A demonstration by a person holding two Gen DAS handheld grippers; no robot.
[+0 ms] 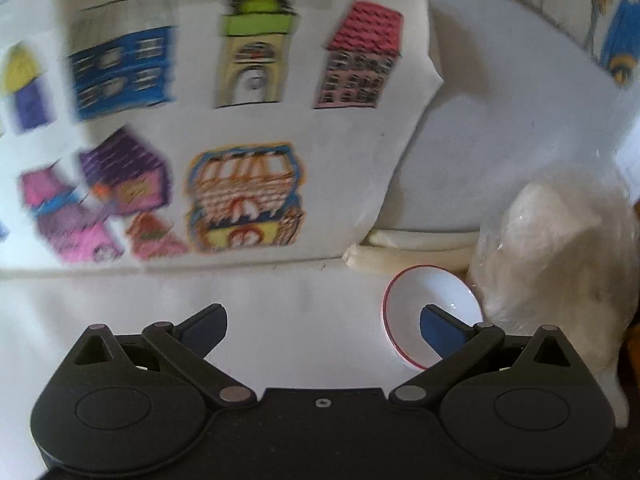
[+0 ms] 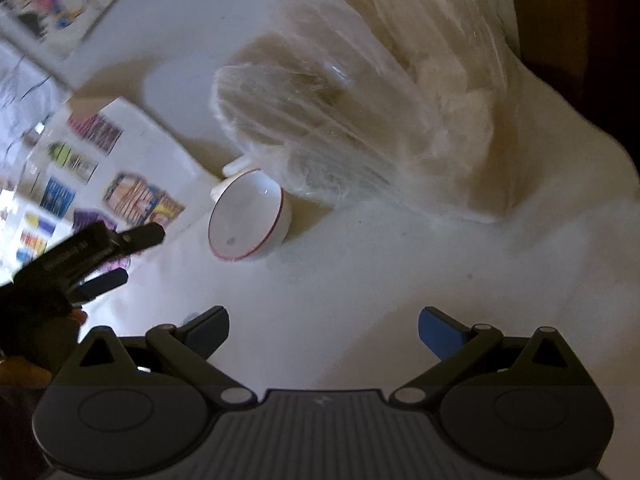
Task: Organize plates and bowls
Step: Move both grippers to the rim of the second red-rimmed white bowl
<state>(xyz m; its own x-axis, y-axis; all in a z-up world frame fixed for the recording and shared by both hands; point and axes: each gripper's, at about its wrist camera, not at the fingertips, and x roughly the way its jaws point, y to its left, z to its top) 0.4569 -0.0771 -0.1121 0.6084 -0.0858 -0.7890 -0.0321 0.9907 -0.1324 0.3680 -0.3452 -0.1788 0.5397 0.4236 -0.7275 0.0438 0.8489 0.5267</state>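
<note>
A small white bowl with a thin red rim [image 1: 430, 300] lies tipped on its side on the white surface, just beyond my left gripper's right finger. My left gripper [image 1: 323, 330] is open and empty, with the bowl to its right. In the right wrist view the same bowl [image 2: 249, 218] lies ahead and left, its opening facing me. My right gripper [image 2: 323, 332] is open and empty, well short of the bowl. The left gripper [image 2: 116, 258] shows at the left edge of that view.
A clear plastic bag of pale plates or pads [image 2: 360, 100] lies right behind the bowl and also shows in the left wrist view [image 1: 560, 248]. A sheet with coloured house pictures [image 1: 192, 120] stands behind the left gripper. A cream roll [image 1: 404, 258] lies at its foot.
</note>
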